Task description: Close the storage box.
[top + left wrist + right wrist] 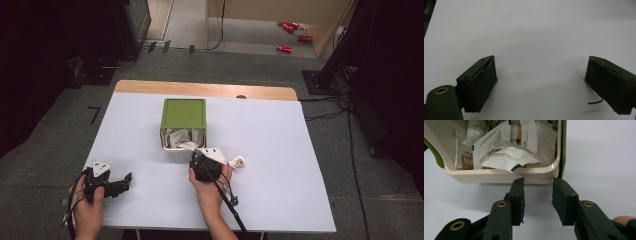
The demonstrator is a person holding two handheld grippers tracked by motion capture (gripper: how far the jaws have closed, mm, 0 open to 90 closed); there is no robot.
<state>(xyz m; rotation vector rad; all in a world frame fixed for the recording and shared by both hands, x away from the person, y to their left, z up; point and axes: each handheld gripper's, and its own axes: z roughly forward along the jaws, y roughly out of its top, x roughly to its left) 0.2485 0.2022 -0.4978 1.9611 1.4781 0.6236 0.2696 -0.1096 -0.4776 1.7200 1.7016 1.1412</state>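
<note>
Counting what lay before me, I found one green box (183, 113) tipped on its side, its cream-rimmed mouth facing me and stuffed with paper sachets (506, 157), too many and too overlapped to number exactly. One more sachet (237, 161) lay loose on the table, just beside my right hand on its outer side. Two grippers were in play, one in each of my hands.

My right gripper (537, 200) pointed straight at the box's mouth, held low over the white table (280, 165), with my hand wrapped around its body from behind. Its jaws stood partly spread with nothing between them, the tips just short of the cream rim (499, 178). The nearest sachet, white with a dark corner mark, drooped over that rim just above and ahead of the left jaw.

My left gripper (540, 82) sat well off to the side near the table's edge, away from the box, resting low with its jaws spread wide and only bare white table between them. A short dark strand (595, 102) curled beside its right jaw.

Beyond the table, four red objects (292, 35) lay on the floor far ahead of both grippers. Nothing stood between my right jaws and the box's opening.
</note>
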